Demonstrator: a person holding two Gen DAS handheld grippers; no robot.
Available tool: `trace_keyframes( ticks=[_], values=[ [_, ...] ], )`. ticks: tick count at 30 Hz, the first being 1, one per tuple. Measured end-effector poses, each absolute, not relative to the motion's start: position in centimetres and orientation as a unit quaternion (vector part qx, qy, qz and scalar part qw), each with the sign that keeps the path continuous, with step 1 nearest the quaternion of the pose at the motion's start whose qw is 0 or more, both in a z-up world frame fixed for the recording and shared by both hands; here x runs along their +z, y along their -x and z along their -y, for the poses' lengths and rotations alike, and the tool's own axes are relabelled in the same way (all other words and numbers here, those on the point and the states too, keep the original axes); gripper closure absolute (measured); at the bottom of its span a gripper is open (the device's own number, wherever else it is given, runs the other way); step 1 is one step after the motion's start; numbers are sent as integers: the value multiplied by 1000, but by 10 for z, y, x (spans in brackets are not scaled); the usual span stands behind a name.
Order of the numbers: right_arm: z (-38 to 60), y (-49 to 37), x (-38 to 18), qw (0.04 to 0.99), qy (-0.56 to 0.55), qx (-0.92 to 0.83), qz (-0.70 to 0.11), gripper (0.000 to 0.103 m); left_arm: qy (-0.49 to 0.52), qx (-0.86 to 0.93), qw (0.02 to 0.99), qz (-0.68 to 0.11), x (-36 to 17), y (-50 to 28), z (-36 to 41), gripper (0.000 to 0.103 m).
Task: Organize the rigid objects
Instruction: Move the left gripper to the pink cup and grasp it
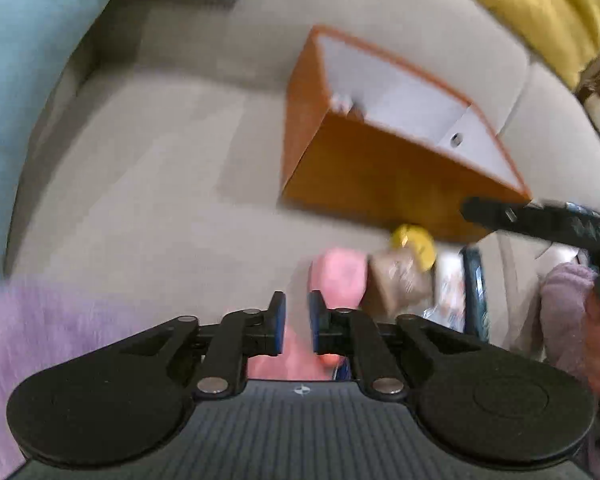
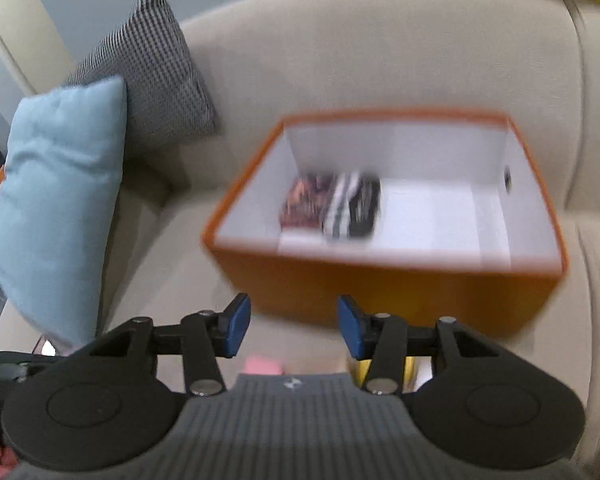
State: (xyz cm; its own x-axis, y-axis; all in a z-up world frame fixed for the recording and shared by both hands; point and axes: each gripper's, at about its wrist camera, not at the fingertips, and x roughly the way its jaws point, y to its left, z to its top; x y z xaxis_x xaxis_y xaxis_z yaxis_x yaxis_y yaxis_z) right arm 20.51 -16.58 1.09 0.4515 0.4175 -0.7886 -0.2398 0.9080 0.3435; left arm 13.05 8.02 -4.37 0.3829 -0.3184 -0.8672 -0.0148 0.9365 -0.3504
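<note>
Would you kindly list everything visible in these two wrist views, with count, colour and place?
box: one, orange outside, white inside, on the sofa seat
packets: two, dark and blurred, at the box's left end
sofa: one, beige
cushions: light blue, grey check, yellow, along the backrest
small items: several, pink, brown, yellow among them, on the seat before the box
sleeve: lilac
left gripper: narrowly open, empty
right gripper: open, empty

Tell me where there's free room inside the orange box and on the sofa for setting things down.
The orange box is bare across its right half; two dark packs fill its left end. The sofa seat left of the box is free up to the blue cushion. In front of the box, small items crowd together.
</note>
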Motion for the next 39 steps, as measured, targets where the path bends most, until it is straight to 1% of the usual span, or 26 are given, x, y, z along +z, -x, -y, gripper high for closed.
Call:
trace_keyframes(
  ticks=[4, 6, 7, 8, 11, 14, 18, 22, 30, 33, 37, 39],
  values=[
    [170, -177, -11, 826, -103, 186, -522, 54, 185, -65, 797, -572, -62, -121, -89, 72],
    [164, -166, -19, 818, -102, 193, -532, 55, 208, -57, 790, -575, -66, -121, -91, 56],
    [161, -162, -22, 817, -100, 195, -533, 61, 210, -52, 790, -573, -68, -121, -91, 54],
    [157, -159, -22, 817, -97, 201, -532, 63, 207, -43, 791, -574, -69, -122, -90, 54],
    [145, -155, -24, 819, -79, 212, -526, 63, 190, -24, 785, -589, -76, -126, -81, 53],
    [134, -154, -29, 821, -57, 215, -526, 63, 203, -9, 775, -599, -87, -124, -80, 52],
    [125, -155, -30, 817, -46, 225, -529, 63, 216, 6, 768, -603, -96, -126, -82, 46],
    [112, -159, -41, 806, -26, 233, -544, 63, 206, 7, 762, -614, -105, -135, -75, 39],
    [104, -166, -55, 793, -10, 235, -562, 64, 191, -4, 760, -621, -117, -144, -66, 39],
    [103, -167, -58, 788, -9, 239, -567, 64, 193, -23, 772, -605, -111, -140, -67, 40],
    [95, -168, -64, 787, 5, 243, -568, 64, 153, -64, 828, -535, -80, -133, -71, 40],
    [90, -170, -68, 785, 14, 241, -570, 64, 137, -67, 833, -532, -77, -135, -73, 40]
  ],
)
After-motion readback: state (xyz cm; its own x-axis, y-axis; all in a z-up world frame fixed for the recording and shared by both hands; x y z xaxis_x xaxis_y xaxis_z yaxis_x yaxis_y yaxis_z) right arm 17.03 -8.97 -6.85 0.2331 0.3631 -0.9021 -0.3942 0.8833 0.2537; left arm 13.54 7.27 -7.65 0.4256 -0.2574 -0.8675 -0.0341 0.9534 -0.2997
